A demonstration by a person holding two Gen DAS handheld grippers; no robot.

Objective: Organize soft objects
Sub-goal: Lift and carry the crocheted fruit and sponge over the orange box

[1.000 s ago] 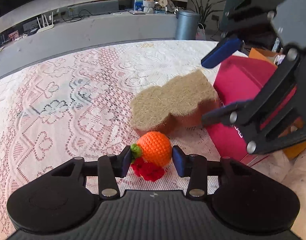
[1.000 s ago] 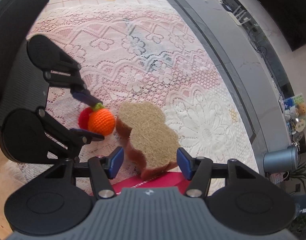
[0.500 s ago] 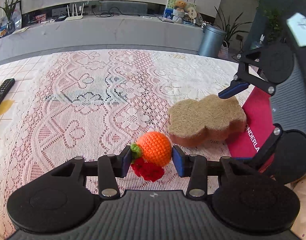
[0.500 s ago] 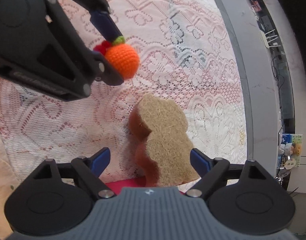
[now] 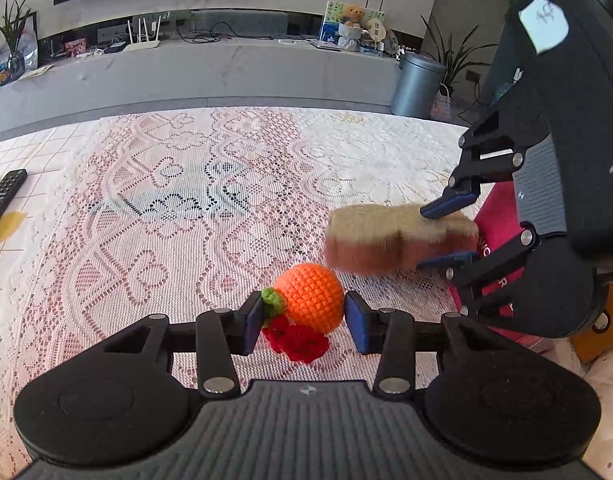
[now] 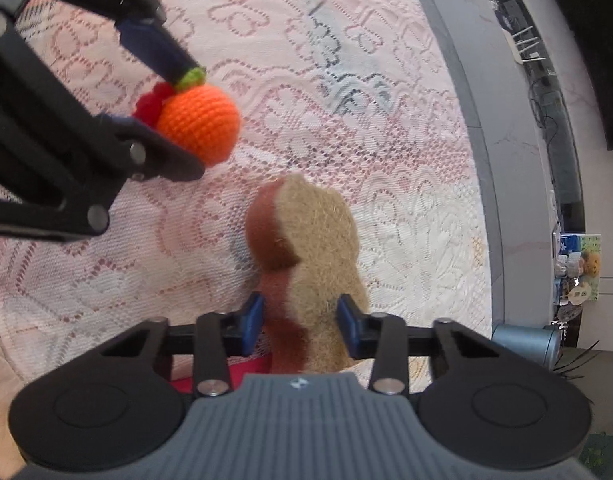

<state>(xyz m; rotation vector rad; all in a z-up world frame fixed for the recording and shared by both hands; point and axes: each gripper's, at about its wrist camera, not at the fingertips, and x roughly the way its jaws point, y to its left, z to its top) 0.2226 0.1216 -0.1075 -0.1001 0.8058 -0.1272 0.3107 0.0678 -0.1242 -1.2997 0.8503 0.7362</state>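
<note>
An orange crochet ball (image 5: 310,296) with a green tip sits between the blue pads of my left gripper (image 5: 304,322), which is shut on it; a red crochet piece (image 5: 298,340) hangs just under it. The right wrist view shows the same ball (image 6: 198,122) held above the lace cloth. A brown, fibre-topped sponge (image 6: 318,240) stands on edge between the pads of my right gripper (image 6: 299,322), whose jaws are closing and press on both its faces. From the left wrist view the sponge (image 5: 386,236) is blurred, with the right gripper (image 5: 430,238) clamped on its right end.
A pink and white lace cloth (image 5: 166,200) covers the table. A red box (image 5: 498,216) lies at the right edge behind the sponge. A remote control (image 5: 2,196) lies at the far left. Beyond the table stand a grey ledge and a metal bin (image 5: 416,84).
My right gripper's jaws opened wide around the sponge, then closed onto it; the sponge now looks lifted and blurred. My left gripper keeps its hold on the orange ball.
</note>
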